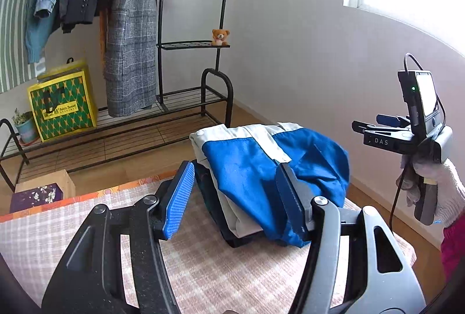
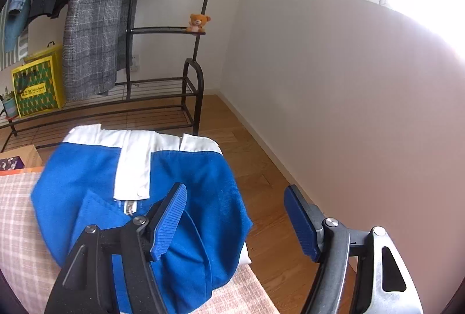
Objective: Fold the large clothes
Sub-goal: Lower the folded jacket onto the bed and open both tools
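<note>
We see a blue-and-white zip jacket folded into a compact bundle on the checked pink tablecloth. Our left gripper and right gripper hover spread, grasping nothing. Folding looks essentially finished.

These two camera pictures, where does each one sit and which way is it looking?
Left wrist view: sits on the left gripper, looking forward and down at the folded blue and white garment; the gloved hand with the right gripper shows.
Right wrist view: sits on the right gripper, jaws open, over the same garment.
Shared: garment, black rack, teddy bear, plaid coat.
</note>
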`<state>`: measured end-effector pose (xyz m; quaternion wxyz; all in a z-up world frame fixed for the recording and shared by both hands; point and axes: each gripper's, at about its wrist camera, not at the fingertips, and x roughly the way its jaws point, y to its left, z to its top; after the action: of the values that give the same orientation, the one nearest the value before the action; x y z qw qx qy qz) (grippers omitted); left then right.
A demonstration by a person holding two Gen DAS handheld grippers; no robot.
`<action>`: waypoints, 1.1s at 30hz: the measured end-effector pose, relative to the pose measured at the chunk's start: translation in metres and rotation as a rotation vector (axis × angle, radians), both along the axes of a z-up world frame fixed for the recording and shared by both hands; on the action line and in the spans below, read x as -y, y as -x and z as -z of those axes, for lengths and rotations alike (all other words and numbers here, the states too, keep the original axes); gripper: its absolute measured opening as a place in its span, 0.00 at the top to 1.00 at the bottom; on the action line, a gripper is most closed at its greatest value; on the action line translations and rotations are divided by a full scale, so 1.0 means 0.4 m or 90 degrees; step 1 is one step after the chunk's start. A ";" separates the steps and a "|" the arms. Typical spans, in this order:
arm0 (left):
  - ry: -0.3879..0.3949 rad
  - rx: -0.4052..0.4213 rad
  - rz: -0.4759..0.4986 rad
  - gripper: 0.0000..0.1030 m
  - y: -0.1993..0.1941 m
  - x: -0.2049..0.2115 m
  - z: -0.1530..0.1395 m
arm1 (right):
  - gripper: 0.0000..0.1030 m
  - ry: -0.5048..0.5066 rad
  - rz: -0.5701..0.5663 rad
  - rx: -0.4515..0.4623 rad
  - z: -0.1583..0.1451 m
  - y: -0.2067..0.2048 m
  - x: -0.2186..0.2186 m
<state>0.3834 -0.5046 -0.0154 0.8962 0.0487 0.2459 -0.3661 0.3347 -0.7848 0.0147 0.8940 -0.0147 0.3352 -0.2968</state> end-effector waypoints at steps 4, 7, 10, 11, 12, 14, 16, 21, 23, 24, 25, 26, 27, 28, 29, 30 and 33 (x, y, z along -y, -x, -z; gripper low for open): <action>-0.001 0.027 0.014 0.41 0.126 -0.072 -0.078 | 0.30 0.007 -0.019 0.021 -0.098 0.090 -0.088; 0.011 0.039 0.019 0.41 0.227 -0.136 -0.137 | 0.30 0.020 -0.026 0.038 -0.168 0.169 -0.155; 0.018 0.061 0.019 0.41 0.327 -0.197 -0.185 | 0.30 0.030 -0.040 0.053 -0.230 0.249 -0.231; 0.019 0.069 0.022 0.41 0.359 -0.217 -0.199 | 0.30 0.032 -0.045 0.059 -0.249 0.278 -0.257; 0.020 0.077 0.023 0.41 0.389 -0.235 -0.211 | 0.30 0.034 -0.048 0.064 -0.265 0.306 -0.283; 0.022 0.086 0.026 0.41 0.446 -0.274 -0.233 | 0.30 0.029 -0.053 0.075 -0.295 0.361 -0.332; 0.022 0.097 0.032 0.41 0.495 -0.308 -0.247 | 0.27 0.024 -0.061 0.087 -0.319 0.416 -0.383; 0.031 0.115 0.026 0.41 0.593 -0.396 -0.266 | 0.23 0.006 -0.086 0.144 -0.348 0.545 -0.500; 0.032 0.114 0.023 0.40 0.622 -0.428 -0.262 | 0.17 -0.019 -0.088 0.173 -0.340 0.590 -0.534; 0.031 0.116 0.019 0.40 0.635 -0.442 -0.258 | 0.17 -0.025 -0.089 0.181 -0.335 0.607 -0.550; 0.030 0.119 0.017 0.39 0.651 -0.456 -0.253 | 0.17 -0.025 -0.088 0.185 -0.327 0.624 -0.570; 0.031 0.121 0.016 0.35 0.666 -0.471 -0.248 | 0.17 -0.021 -0.085 0.189 -0.319 0.636 -0.586; 0.033 0.122 0.015 0.33 0.677 -0.484 -0.242 | 0.16 -0.017 -0.081 0.192 -0.310 0.647 -0.600; 0.034 0.122 0.015 0.32 0.690 -0.496 -0.235 | 0.15 -0.018 -0.078 0.196 -0.301 0.661 -0.613; 0.035 0.122 0.016 0.32 0.701 -0.507 -0.227 | 0.14 -0.024 -0.077 0.203 -0.292 0.671 -0.622; 0.033 0.123 0.019 0.32 0.712 -0.515 -0.217 | 0.13 -0.030 -0.077 0.209 -0.282 0.681 -0.630; 0.028 0.120 0.022 0.26 0.731 -0.528 -0.187 | 0.11 -0.028 -0.070 0.214 -0.246 0.696 -0.651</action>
<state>0.0908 -0.2934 0.0596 0.9099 0.0678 0.1512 -0.3803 0.0562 -0.5244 0.1132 0.9526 0.0362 0.1858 -0.2382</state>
